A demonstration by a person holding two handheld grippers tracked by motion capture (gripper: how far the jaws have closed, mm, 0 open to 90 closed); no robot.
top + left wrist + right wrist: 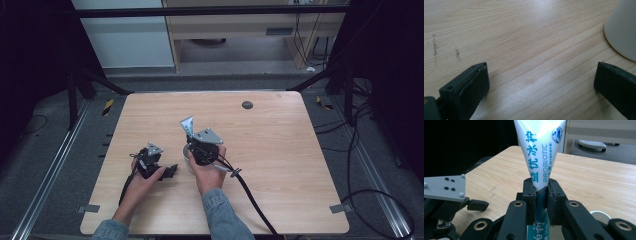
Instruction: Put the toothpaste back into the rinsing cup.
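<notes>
Right gripper (541, 195) clamps a white toothpaste tube (541, 147) upright above the cup (188, 156); left gripper (541, 82) sits wide on the table (524, 37).

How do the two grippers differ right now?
The right gripper is shut on a white toothpaste tube, held upright; the left gripper is open and holds nothing. The right sits over a white cup; the left rests low on the table beside it. Both are black and hand-held.
</notes>
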